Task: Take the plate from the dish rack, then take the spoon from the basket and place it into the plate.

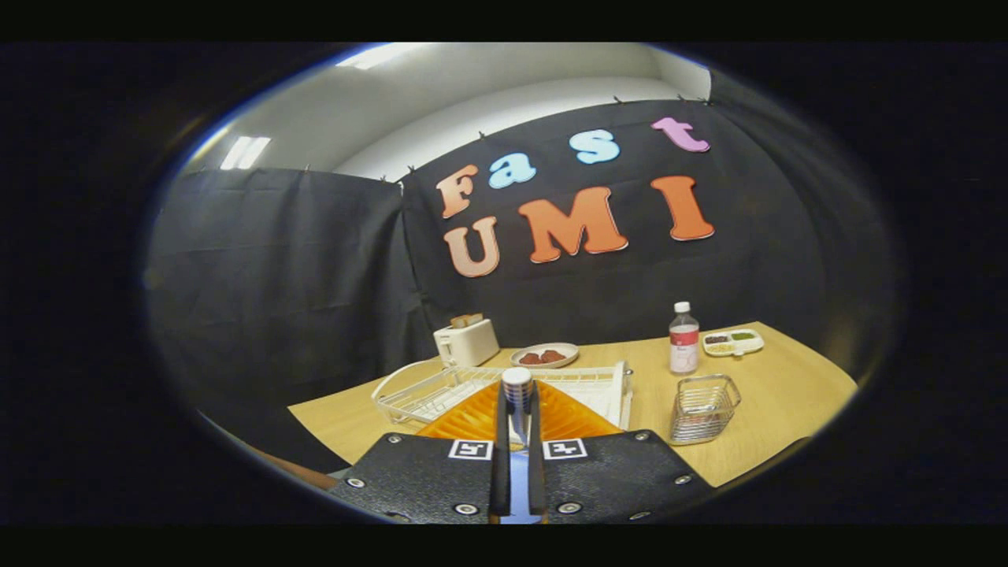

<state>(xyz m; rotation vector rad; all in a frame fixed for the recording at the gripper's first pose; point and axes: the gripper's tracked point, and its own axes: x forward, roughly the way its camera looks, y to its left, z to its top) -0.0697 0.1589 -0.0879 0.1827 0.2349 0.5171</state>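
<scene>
Now the jaws are narrow, clamped on the spoon (517, 394), held upright with its long axis along the fingers. Orange plate (563, 416) sits directly below and ahead (in front of the dish rack (441, 390)); basket (703, 408) off right.

Mock kitchen in a cloth-walled booth: wooden surface (787, 386) with dish rack (441, 390), toaster (466, 342) behind it, bottle (683, 339) beside.

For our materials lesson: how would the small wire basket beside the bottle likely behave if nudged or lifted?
The wire basket is open mesh and looks empty, so it is probably light and apt to slide on the smooth table. Its thin wires likely stay stiff. The gripper has its jaws closed on the spoon.
</scene>
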